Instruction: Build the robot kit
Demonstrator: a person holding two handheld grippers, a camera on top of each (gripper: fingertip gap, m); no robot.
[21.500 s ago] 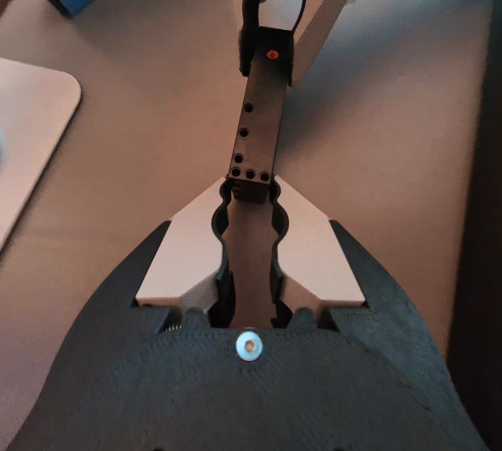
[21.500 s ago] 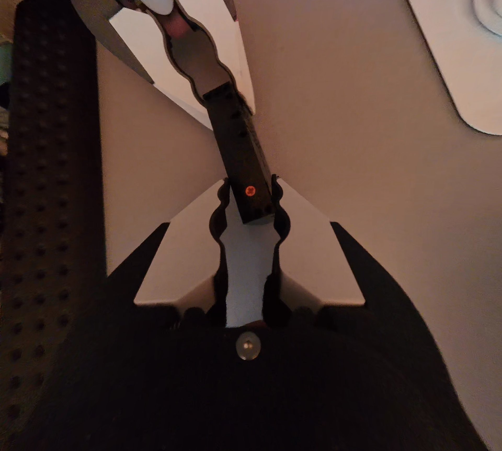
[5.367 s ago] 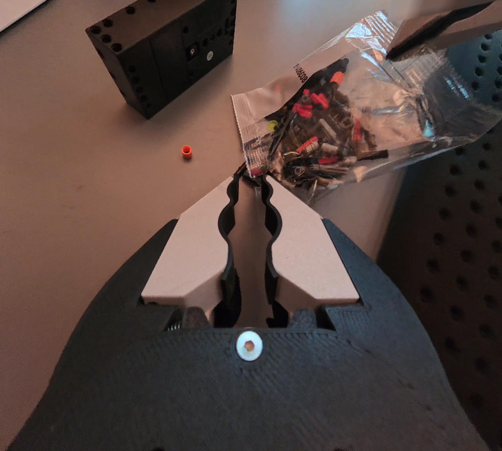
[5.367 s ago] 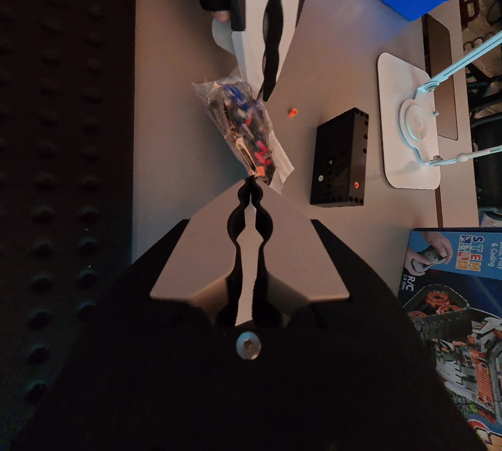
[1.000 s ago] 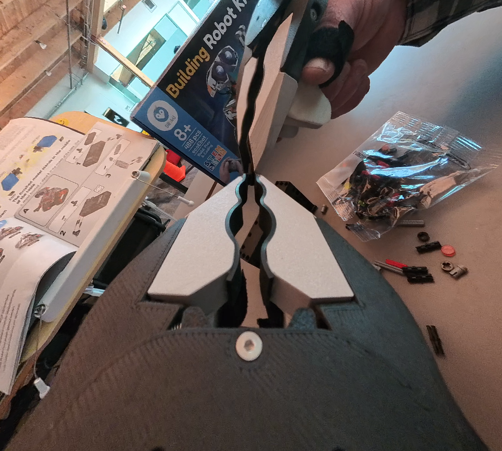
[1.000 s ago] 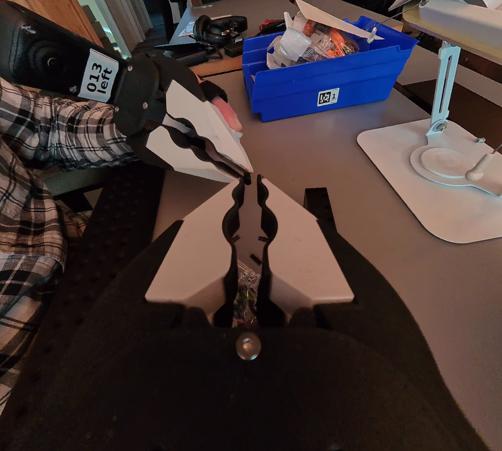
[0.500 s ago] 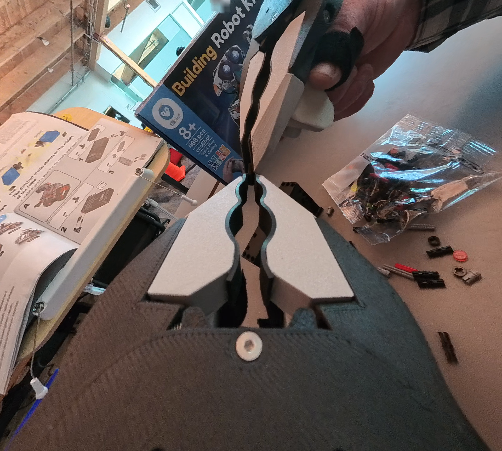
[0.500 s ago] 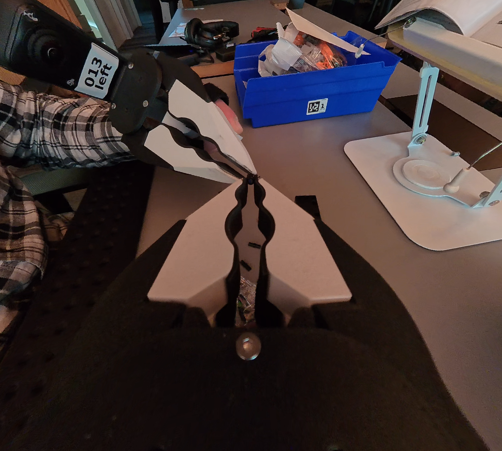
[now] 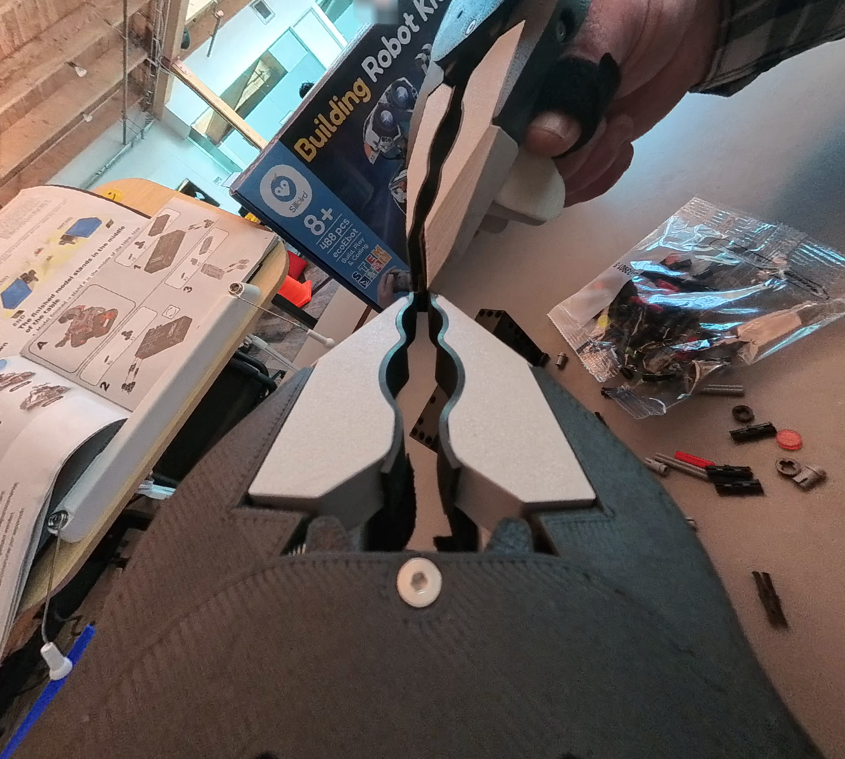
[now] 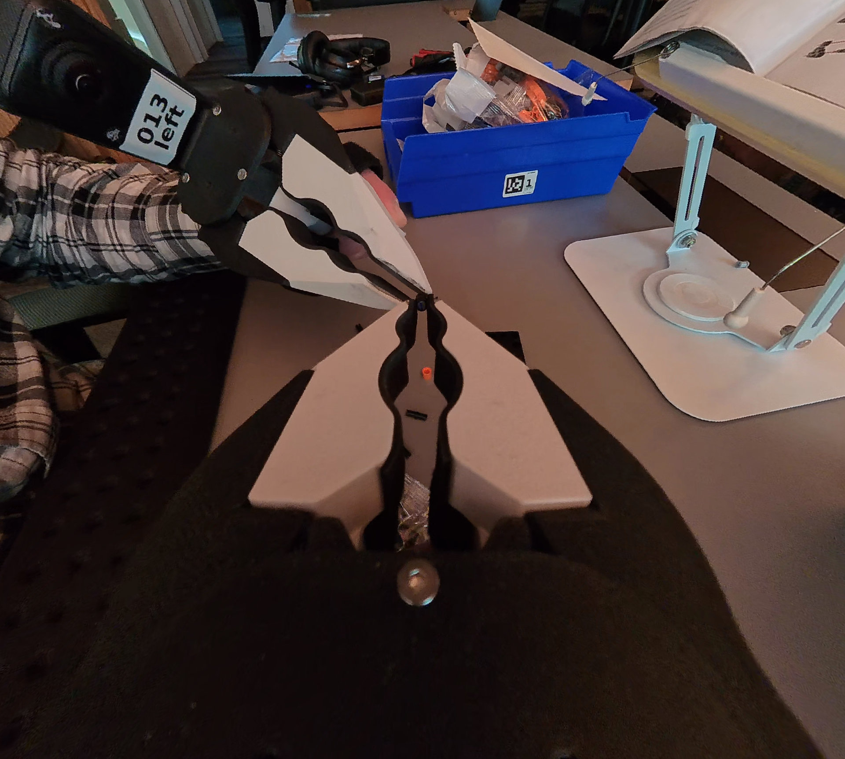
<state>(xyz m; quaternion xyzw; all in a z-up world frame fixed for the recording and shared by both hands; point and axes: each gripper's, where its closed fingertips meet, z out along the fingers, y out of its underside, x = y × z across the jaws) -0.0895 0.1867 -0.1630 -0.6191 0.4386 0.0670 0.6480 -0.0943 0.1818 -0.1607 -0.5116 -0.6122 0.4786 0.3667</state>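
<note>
Both grippers meet tip to tip above the desk [image 10: 526, 279]. The right gripper [image 10: 420, 305] is clenched on a tiny dark-blue pin [image 10: 420, 305], I think; the left gripper [image 9: 419, 302] is pinched shut at that same spot. The opened parts bag [image 9: 695, 321] and loose pieces [image 9: 740, 462] lie near the desk's edge.

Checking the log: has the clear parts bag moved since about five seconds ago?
Yes. It hung in the air; now the clear parts bag lies on the table, right of the black block.

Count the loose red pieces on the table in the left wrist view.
2: a round red disc and a thin red pin, both beside the bag. Others may be hidden.
</note>
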